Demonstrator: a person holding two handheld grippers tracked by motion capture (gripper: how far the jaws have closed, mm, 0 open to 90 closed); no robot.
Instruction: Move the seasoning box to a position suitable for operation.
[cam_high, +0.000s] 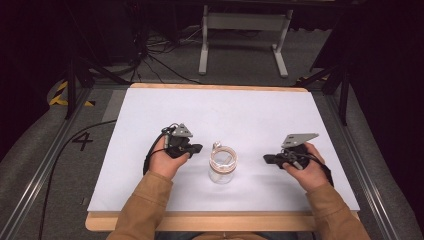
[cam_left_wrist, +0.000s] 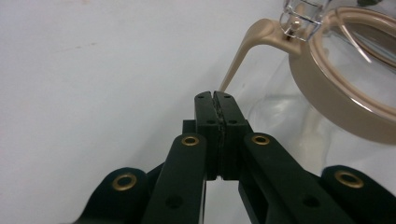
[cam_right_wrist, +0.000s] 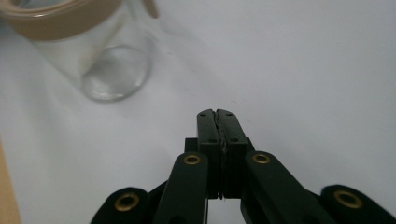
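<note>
A clear glass jar (cam_high: 222, 164) with a tan rubber seal and a wire clasp stands upright on the white table top, near the front middle. My left gripper (cam_high: 198, 148) sits just left of the jar, jaws shut on nothing. In the left gripper view the shut left gripper (cam_left_wrist: 215, 95) points at the jar's (cam_left_wrist: 336, 88) tan seal tab, close to it. My right gripper (cam_high: 266, 159) rests to the right of the jar, a hand's width away, shut and empty. In the right gripper view the right gripper (cam_right_wrist: 217, 113) is shut, with the jar (cam_right_wrist: 88, 51) at the upper left.
The white table top (cam_high: 235, 110) has a wooden rim along the front edge (cam_high: 220, 221). A metal stand (cam_high: 244, 37) and cables lie on the floor beyond the table. Metal rails run along both sides.
</note>
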